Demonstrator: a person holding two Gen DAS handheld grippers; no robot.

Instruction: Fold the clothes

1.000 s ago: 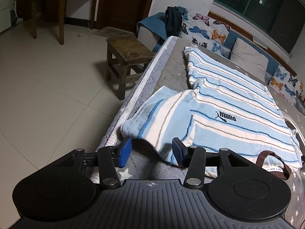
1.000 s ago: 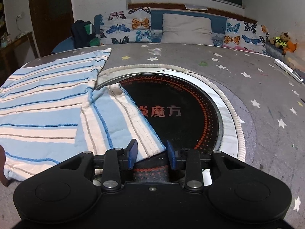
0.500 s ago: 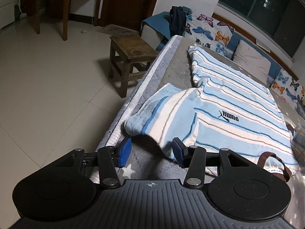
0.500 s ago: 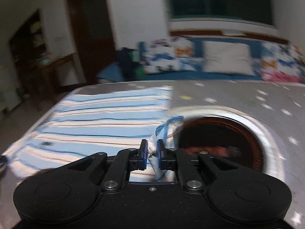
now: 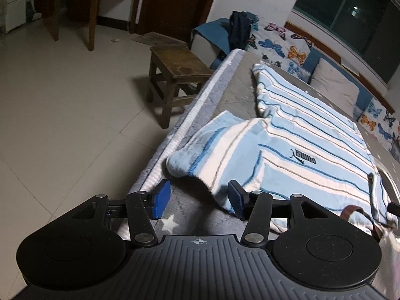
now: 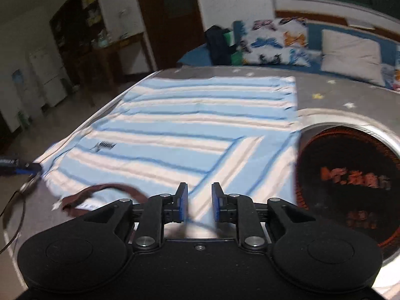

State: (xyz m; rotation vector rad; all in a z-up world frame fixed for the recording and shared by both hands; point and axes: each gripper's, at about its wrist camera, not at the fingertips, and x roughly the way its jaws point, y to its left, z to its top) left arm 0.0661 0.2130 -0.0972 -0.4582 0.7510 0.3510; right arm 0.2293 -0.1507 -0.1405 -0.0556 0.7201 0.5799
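A light-blue and white striped shirt (image 5: 295, 135) with a dark logo lies spread on the grey star-print table (image 5: 225, 92). One sleeve (image 5: 207, 150) reaches toward the table's edge. My left gripper (image 5: 197, 197) is open, just short of that sleeve's end. In the right wrist view the shirt (image 6: 190, 125) has its other sleeve (image 6: 240, 167) folded in over the body. My right gripper (image 6: 199, 206) is open above that sleeve's end, holding nothing. The brown collar (image 6: 110, 192) lies at the near edge.
A wooden stool (image 5: 177, 75) stands on the tiled floor beside the table. A round black heater plate (image 6: 350, 182) is set in the table at the right of the shirt. A butterfly-print sofa (image 6: 282, 42) with a pillow stands behind. A wooden desk (image 5: 92, 0) is at the far left.
My right gripper shut on the right sleeve, carried it left over the shirt body, then opened and let it go. My left gripper stayed open by the left sleeve.
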